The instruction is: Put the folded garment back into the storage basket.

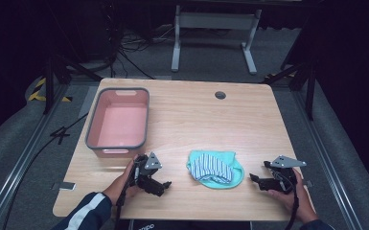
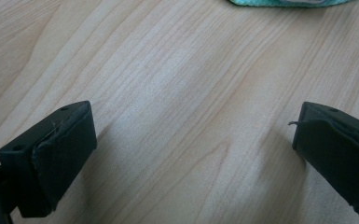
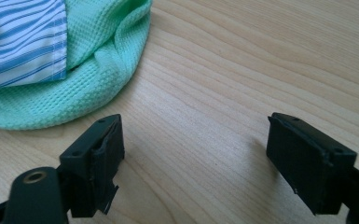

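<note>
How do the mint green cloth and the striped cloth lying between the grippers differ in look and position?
The green cloth is plain mint with a waffle weave; the striped cloth is smooth, white with blue stripes. The green cloth lies underneath, directly on the table; the striped cloth rests on top of it. The green cloth spreads wider, showing around the striped cloth's edges. Both are crumpled, and no gripper touches them.

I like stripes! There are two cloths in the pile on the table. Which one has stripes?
The striped cloth, blue and white, lies on top. The green cloth under it is plain, with a bumpy waffle weave.
</note>
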`<state>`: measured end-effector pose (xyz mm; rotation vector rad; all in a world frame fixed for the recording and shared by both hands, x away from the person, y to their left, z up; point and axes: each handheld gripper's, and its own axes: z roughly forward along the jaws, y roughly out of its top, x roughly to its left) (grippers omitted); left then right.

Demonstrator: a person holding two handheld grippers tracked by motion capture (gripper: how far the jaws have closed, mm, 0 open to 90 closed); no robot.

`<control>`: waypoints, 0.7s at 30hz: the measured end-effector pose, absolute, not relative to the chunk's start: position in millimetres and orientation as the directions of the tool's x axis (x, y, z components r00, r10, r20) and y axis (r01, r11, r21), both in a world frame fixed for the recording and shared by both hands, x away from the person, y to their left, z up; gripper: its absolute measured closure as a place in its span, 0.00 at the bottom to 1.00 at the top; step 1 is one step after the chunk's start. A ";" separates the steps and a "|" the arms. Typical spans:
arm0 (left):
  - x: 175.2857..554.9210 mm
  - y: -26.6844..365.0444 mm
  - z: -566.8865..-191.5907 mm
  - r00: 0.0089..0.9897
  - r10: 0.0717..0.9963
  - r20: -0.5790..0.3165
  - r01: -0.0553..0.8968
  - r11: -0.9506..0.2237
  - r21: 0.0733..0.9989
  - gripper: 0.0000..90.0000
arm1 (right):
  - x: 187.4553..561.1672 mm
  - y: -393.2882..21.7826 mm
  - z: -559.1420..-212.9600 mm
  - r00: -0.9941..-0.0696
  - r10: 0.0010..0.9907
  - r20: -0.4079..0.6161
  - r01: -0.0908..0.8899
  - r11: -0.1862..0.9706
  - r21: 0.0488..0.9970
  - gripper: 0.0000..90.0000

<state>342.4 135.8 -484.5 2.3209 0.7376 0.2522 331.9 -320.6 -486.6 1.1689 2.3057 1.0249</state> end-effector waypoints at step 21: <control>342.0 138.4 -478.5 0.864 0.504 -0.015 0.392 -0.652 0.649 0.14 | 330.7 -321.3 -485.5 -0.581 0.814 0.012 0.559 0.388 0.732 0.21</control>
